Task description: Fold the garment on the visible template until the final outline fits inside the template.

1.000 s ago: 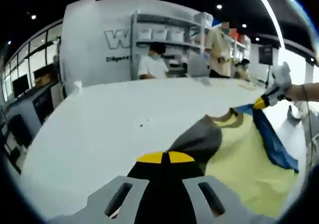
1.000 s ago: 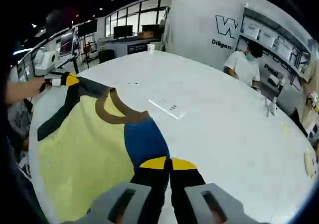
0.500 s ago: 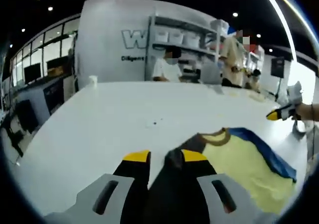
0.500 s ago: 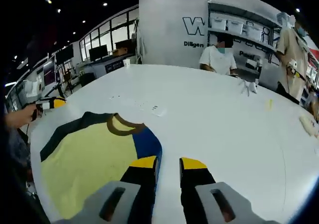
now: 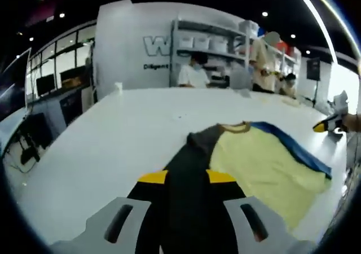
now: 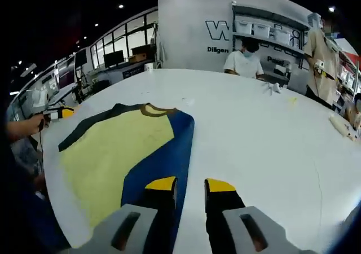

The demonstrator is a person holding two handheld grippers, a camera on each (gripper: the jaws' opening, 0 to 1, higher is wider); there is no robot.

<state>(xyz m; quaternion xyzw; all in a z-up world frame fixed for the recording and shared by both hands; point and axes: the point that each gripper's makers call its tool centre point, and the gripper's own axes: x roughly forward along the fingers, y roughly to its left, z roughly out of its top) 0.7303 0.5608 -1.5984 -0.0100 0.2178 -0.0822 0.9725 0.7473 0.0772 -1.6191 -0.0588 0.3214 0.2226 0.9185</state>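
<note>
With the yellow T-shirt point(image 6: 118, 147) flat on the white table point(image 6: 271, 135), the spread-jawed left gripper point(image 5: 186, 178) straddles its dark sleeve point(image 5: 186, 169) and the empty, parted right gripper point(image 6: 189, 184) hovers beside the blue sleeve point(image 6: 169, 158); best pinch both edges evenly before folding.

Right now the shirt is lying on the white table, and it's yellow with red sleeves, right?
Not quite. The shirt does lie on the white table, yellow in the middle, but the sleeves aren't red: the right gripper view shows one blue sleeve and one dark one.

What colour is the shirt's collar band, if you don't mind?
Brown collar band, clearest in the right gripper view.
</note>
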